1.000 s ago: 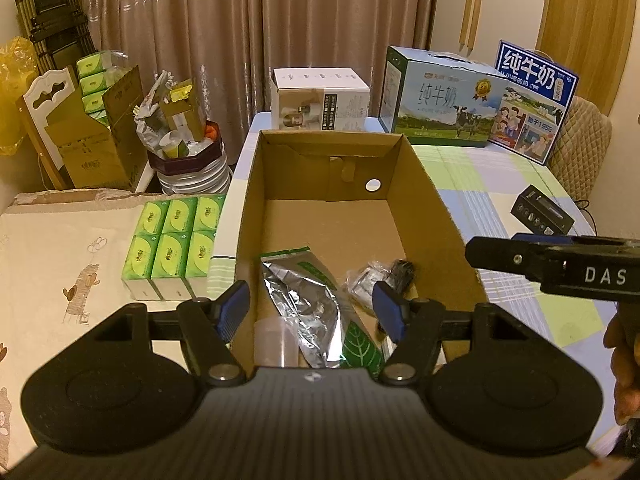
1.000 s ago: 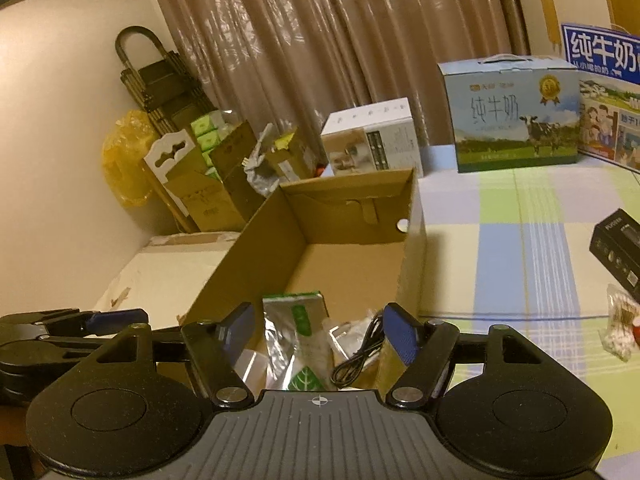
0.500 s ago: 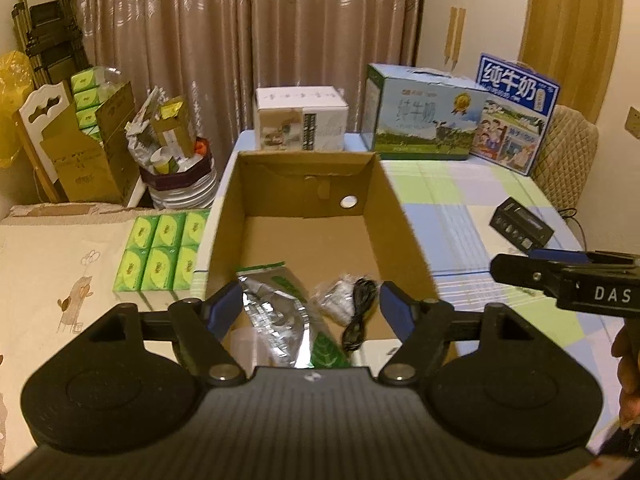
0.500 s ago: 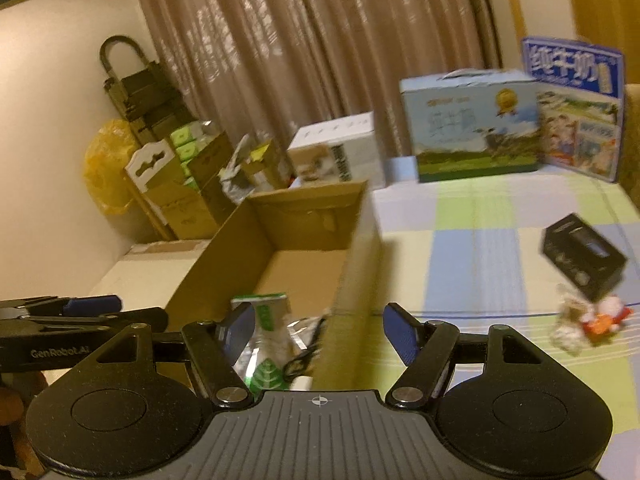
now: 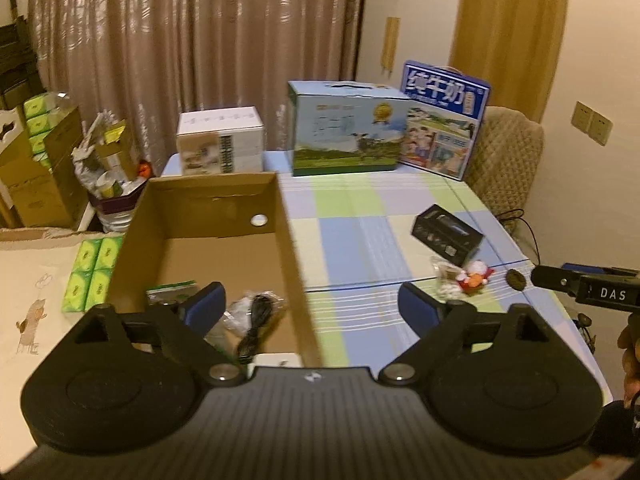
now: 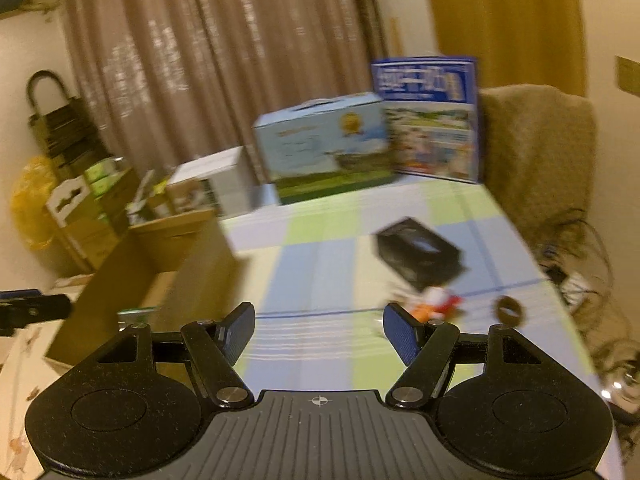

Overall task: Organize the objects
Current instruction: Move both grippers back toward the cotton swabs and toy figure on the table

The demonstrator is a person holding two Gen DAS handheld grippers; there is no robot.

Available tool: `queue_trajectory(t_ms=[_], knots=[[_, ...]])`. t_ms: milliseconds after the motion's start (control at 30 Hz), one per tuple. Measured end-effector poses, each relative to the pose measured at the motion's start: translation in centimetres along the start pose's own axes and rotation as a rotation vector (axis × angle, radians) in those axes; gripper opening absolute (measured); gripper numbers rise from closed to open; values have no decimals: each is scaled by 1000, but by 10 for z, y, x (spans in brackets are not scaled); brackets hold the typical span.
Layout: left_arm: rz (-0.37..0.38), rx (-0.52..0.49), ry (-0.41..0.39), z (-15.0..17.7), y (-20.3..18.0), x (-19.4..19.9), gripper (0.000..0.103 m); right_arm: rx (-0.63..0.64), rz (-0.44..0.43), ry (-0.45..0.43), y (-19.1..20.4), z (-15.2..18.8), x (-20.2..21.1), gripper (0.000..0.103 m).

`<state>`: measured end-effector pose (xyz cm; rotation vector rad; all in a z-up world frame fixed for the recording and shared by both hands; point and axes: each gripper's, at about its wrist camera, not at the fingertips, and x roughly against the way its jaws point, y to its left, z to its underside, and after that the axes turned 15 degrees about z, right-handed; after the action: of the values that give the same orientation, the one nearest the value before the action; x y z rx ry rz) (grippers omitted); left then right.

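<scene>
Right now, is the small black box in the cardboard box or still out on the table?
Out. The small black box lies on the checked tablecloth, right of the cardboard box and apart from it, beside a small red-and-white item.

Looks like a lived-in home, probably a dining room doubling as storage. Long brownish curtains cover the back wall, and a table with a checked pastel tablecloth holds milk gift cartons plus an open cardboard box. There's a quilted chair back, a wall switch plate, and tissue packs and boxes piled off to the side.
</scene>
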<state>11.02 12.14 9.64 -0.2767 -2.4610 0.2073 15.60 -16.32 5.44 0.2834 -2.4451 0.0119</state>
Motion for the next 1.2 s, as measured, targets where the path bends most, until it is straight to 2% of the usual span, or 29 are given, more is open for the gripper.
queue_trajectory(t_ms=[233, 633, 867, 1200], knots=[[42, -44, 27, 4, -48, -32, 102, -30, 91, 26, -60, 13, 4, 68], [104, -101, 78, 16, -105, -106, 102, -8, 152, 76, -113, 20, -17, 69], [124, -114, 101, 21, -116, -147, 102, 7, 187, 85, -129, 18, -46, 69], [127, -121, 142, 32, -110, -211, 102, 7, 213, 95, -136, 12, -98, 68]])
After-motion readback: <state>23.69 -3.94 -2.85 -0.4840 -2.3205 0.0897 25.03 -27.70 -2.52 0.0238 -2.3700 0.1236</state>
